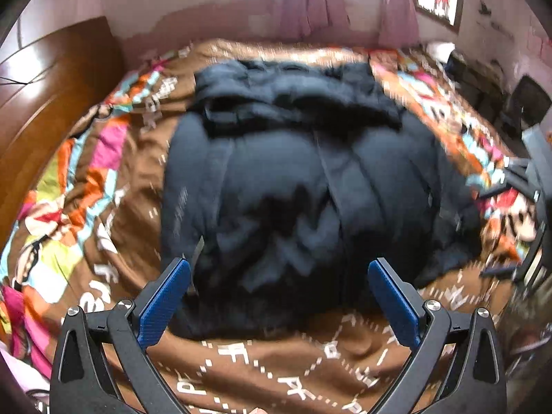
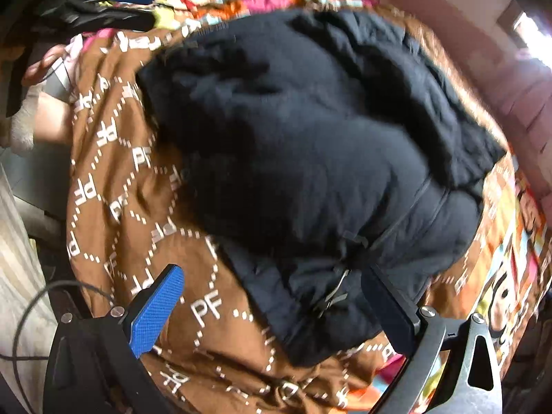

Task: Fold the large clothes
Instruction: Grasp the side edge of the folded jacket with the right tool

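Note:
A large dark navy padded jacket (image 1: 303,179) lies spread on the bed, hood end toward the far wall, zipper running down its middle. It fills the right wrist view too (image 2: 310,145). My left gripper (image 1: 278,265) is open and empty, hovering over the jacket's near hem. My right gripper (image 2: 272,276) is open and empty above the jacket's corner near a zipper pull (image 2: 339,283). The right gripper also shows at the right edge of the left wrist view (image 1: 510,220), and the left gripper shows at the top left of the right wrist view (image 2: 131,0).
The bed carries a brown quilt with white "PF" print (image 1: 276,355) and colourful patches (image 1: 69,179). A wooden headboard (image 1: 51,86) stands at left. Pink curtains (image 1: 310,3) hang below a window on the far wall. Dark furniture (image 1: 517,103) stands at right.

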A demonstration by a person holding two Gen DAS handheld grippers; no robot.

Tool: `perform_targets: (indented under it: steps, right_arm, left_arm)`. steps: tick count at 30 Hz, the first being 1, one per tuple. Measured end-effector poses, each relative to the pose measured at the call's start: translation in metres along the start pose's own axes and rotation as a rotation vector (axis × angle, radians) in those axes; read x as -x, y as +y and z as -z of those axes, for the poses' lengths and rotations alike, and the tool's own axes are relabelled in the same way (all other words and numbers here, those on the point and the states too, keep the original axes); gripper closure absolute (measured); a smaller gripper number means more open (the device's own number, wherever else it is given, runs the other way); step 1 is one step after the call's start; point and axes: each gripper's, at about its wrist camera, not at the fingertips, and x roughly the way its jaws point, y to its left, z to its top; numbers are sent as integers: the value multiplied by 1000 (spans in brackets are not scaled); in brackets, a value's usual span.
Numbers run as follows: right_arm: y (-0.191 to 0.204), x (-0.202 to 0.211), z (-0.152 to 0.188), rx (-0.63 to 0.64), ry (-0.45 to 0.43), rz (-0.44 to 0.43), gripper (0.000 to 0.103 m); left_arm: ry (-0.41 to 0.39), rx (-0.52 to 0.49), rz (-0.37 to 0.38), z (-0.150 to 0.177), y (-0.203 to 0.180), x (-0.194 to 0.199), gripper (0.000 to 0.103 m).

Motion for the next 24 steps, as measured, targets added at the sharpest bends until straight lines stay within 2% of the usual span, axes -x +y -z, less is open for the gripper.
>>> perform_targets:
  steps: [3,6,11,13,16,19,24]
  right_arm:
    - [-2,-15,12,19,68,4,0]
    - [-8,-28,20,30,99,23,0]
    - [-21,-63,27,9,124,33,0]
    - [-22,-74,29,0,126,39,0]
    - [-21,-88,34,-36,160,64,0]
    - [-19,-88,34,-21,156,72,0]
    - [-7,-81,34,28,108,108,0]
  left_arm:
    - [46,-49,3,17,-4,-19,2]
    - [75,-141,-12,35,-7,-40,2]
    - [123,-253,-91,54,-5,-64,2]
    - [131,-261,-93,57,-1,-69,2]
    - [177,-253,-32,64,10,-83,2]
    - [203,-242,-11,72,17,-90,2]
    - [186,-270,-38,79,14,-86,2]
